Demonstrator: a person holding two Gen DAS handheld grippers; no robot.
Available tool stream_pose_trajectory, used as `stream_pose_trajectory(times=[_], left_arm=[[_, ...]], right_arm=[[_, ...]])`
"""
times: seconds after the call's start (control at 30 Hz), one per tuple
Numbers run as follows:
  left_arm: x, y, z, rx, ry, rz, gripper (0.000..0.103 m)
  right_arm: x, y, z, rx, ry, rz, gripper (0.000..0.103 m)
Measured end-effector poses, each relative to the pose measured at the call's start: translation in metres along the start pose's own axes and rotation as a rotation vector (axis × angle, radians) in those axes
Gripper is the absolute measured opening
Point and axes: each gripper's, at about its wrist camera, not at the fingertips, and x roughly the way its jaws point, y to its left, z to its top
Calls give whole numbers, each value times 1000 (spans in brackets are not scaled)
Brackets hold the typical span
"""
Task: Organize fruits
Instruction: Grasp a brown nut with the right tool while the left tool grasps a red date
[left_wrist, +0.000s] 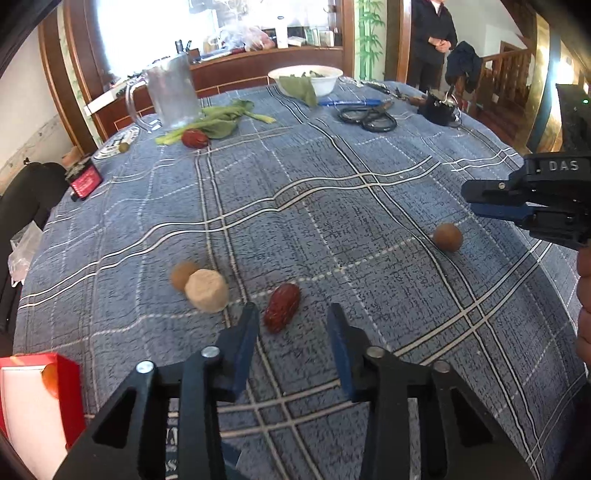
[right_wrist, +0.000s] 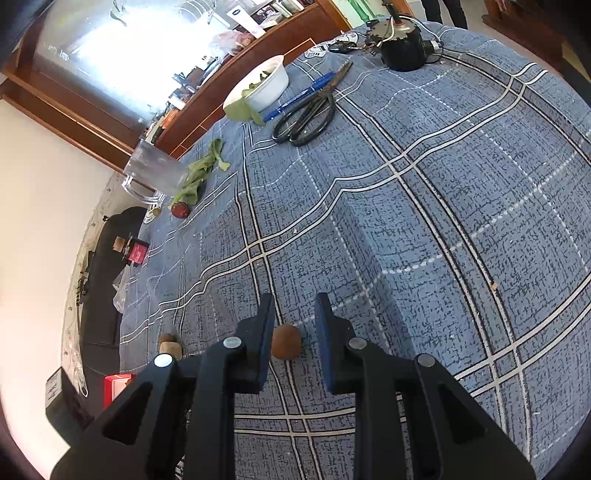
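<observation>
- While the left gripper (left_wrist: 293, 314) hung low over the blue plaid tablecloth (left_wrist: 332, 206) with its fingers spread and nothing between them, a wrinkled dark-red oblong date (left_wrist: 282, 307) lay just ahead of the gap, nearer the left finger (left_wrist: 243, 332), its long axis slanting up to the right
- A small round brown longan-like fruit (right_wrist: 286, 341) sat on the cloth between the parted, empty fingers of the right gripper (right_wrist: 293, 314), close to its left finger, not yet touched as far as could be told
- In the left wrist view that same round fruit (left_wrist: 447, 237) lay just below the right gripper (left_wrist: 469, 201), so the right hand was plainly the nearer one to it, and the left the nearer to the date
- A pale beige faceted lump (left_wrist: 206, 290) and a second brown round fruit (left_wrist: 181, 275) touched each other left of the date; another red date (left_wrist: 194, 138) lay far off by the leafy greens (left_wrist: 218, 120)
- The only legible writing was "DAS" moulded on the right gripper's black body; print on the small red packet (left_wrist: 85, 181) was too blurred to read
</observation>
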Motion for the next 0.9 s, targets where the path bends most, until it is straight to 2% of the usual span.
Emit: stream_pose_trajectory(times=[0.07,0.2,0.37,0.53,0.63,0.67,0.8,0.9], left_arm=[[4,0,2,-1,5,-6,30],[8,-1,-1,-11,8,-39,14],[8,-2,-2,-29,-1,-55,7],[6,2,-4,-67,3,-76,8],[3,7,-6,-107,8,-90,10],[2,8,-7,-120,9,-98,13],[-3,12,-7,-166,5,-111,37],[-3,14,0,-207,1,-121,40]], right_arm=[[0,0,0,0,2,1,24],[0,0,0,-2,11,13,24],[3,3,-1,-20,41,44,24],[13,8,-4,-56,77,20,24],[17,10,-5,-74,86,-3,24],[17,10,-5,-77,86,-9,24],[21,13,-7,-101,92,-35,24],[24,17,-10,-123,100,-48,31]])
